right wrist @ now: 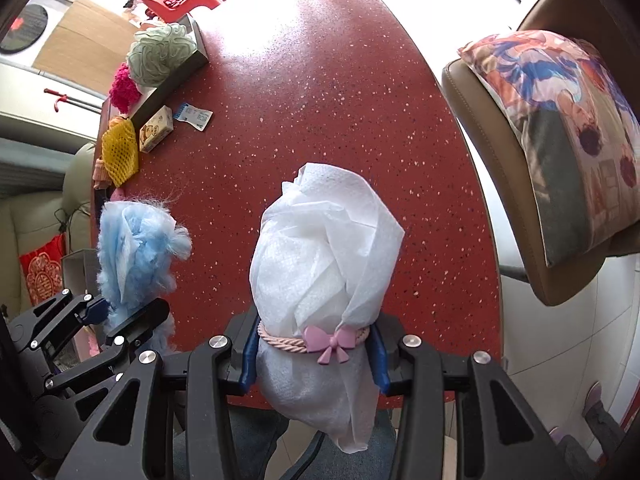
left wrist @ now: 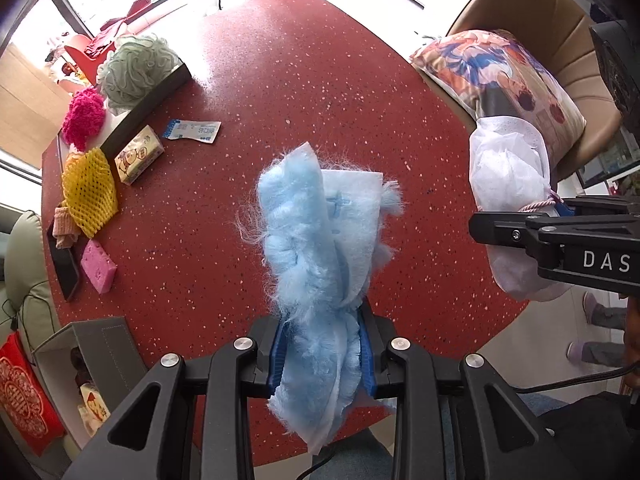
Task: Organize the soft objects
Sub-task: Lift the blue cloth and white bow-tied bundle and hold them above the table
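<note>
Above the red bench's (left wrist: 320, 80) near edge, the left tongs (left wrist: 322, 354) are clenching a fluffy blue duster (left wrist: 308, 248) and the right tongs (right wrist: 314, 354) a light, squashy white bundle (right wrist: 324, 248), best gripped at its corded waist.

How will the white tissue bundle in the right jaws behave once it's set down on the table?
The white tissue bundle looks crumpled and soft, so it will probably slump rather than stand. It seems light for its bulk. The pink cord with a bow cinches its middle, so it likely holds together instead of unfolding.
</note>
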A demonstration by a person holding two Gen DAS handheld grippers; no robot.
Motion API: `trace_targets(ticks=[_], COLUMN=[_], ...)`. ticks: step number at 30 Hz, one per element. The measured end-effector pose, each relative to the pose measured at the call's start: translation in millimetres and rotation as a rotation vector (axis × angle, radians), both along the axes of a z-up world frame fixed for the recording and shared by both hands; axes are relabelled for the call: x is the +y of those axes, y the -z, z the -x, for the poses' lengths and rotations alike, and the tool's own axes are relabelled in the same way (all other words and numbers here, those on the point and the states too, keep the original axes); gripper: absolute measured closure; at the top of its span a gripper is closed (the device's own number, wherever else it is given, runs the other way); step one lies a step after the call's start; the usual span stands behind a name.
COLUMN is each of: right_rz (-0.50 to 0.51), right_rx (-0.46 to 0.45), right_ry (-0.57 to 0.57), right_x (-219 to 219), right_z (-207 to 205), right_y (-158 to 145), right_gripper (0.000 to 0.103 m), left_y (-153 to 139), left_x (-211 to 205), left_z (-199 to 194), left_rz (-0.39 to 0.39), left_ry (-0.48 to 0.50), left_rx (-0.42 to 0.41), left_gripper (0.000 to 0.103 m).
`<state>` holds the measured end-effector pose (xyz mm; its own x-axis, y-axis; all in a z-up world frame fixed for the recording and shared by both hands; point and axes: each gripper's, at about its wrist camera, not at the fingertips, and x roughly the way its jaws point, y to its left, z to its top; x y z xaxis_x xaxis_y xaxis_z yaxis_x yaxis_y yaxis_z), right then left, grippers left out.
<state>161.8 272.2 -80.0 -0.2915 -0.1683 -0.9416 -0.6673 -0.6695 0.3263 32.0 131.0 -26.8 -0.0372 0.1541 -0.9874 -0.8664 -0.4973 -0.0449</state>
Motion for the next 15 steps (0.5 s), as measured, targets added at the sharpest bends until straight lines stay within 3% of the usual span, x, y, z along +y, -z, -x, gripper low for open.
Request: trace_targets(ticks=[8, 15], right_rz=[-0.012, -0.06], right_rx=[-0.02, -0.011], right_ry=[0.111, 0.183], right_x=[-60, -80], right_z=[-15, -18], right_y=[5, -13], right_gripper=[0.056, 0.056], left_y=[21, 6], left_x=[-47, -71], left_z=[15, 27], left_rz=[0.021, -0.044], left_ry=[0.041, 0.056], left_rx=[-0.038, -0.013], left_gripper=[0.072, 0.072])
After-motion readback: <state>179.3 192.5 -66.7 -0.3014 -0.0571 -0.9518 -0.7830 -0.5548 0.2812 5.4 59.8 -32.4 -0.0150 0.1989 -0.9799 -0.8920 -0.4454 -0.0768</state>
